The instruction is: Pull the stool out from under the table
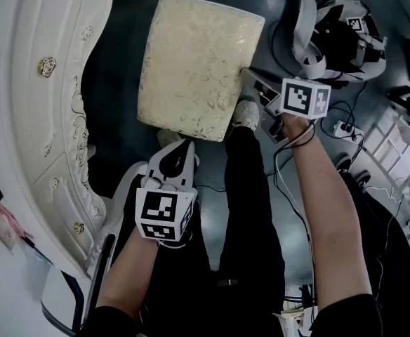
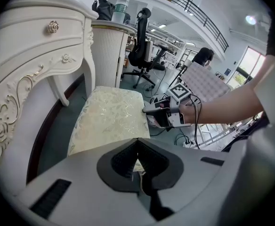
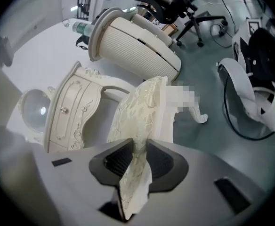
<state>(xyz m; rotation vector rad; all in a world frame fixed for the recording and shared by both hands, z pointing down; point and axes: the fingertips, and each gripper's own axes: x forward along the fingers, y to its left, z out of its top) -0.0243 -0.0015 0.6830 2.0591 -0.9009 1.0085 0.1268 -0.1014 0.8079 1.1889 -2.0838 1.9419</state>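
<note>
Nearly clear: white dressing table (image 1: 22,118) at left, stool (image 1: 198,62) on floor just beside its front. Left gripper (image 1: 182,147) pinched shut on stool's near corner, right gripper (image 1: 250,83) clamped on its right edge. Best pulled evenly with both, straight back, lest grip slip. No legible writing, only square markers (image 1: 305,97).
</note>
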